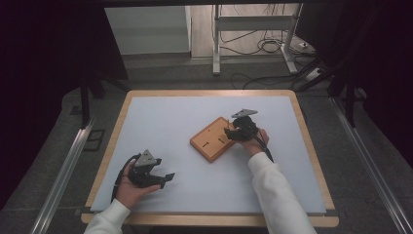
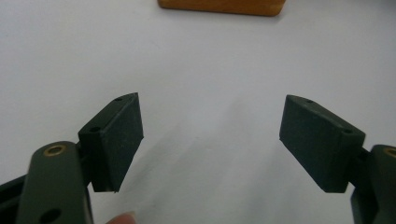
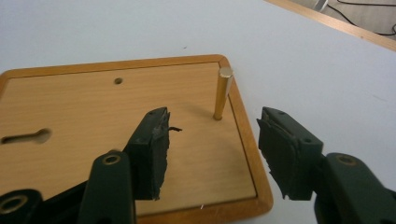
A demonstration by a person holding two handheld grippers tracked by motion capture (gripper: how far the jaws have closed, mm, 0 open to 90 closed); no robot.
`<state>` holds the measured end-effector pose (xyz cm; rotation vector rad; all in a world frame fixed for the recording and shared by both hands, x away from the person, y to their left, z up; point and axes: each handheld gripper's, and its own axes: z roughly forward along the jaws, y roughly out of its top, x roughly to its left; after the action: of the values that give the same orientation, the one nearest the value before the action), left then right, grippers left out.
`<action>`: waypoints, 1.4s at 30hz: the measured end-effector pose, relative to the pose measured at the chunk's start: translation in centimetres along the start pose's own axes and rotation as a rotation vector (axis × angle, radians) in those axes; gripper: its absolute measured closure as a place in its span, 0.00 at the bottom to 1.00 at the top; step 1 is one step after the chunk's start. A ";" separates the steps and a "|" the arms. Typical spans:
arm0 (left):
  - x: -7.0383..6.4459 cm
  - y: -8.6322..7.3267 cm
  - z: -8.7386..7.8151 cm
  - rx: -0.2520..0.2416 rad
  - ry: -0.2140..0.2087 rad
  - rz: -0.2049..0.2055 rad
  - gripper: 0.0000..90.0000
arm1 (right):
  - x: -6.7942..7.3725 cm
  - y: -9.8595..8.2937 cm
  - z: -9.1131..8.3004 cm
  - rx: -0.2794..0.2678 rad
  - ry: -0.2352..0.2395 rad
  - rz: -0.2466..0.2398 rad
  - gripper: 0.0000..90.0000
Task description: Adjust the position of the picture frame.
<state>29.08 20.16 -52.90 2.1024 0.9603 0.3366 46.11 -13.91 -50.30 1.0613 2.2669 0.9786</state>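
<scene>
Jaws of your right gripper (image 3: 212,154) stand spread, just short of the brass peg (image 3: 223,93) upright in the board's (image 3: 93,116) corner. You are approaching it; next, move forward and close around it. Your left gripper (image 2: 210,140) is spread too, resting idle on the surface (image 1: 170,117).

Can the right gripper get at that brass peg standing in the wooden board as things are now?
Probably yes. The right gripper is open over the wooden board, and the brass peg stands upright just beyond its jaws with nothing between.
</scene>
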 end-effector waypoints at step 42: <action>0.0 0.0 0.2 0.014 0.004 0.018 0.23 | 0.4 0.1 0.3 -0.054 0.108 0.014 0.93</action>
<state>29.18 20.01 -53.02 2.1246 0.9494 0.3444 46.15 -13.44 -50.44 1.0256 2.3073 1.1222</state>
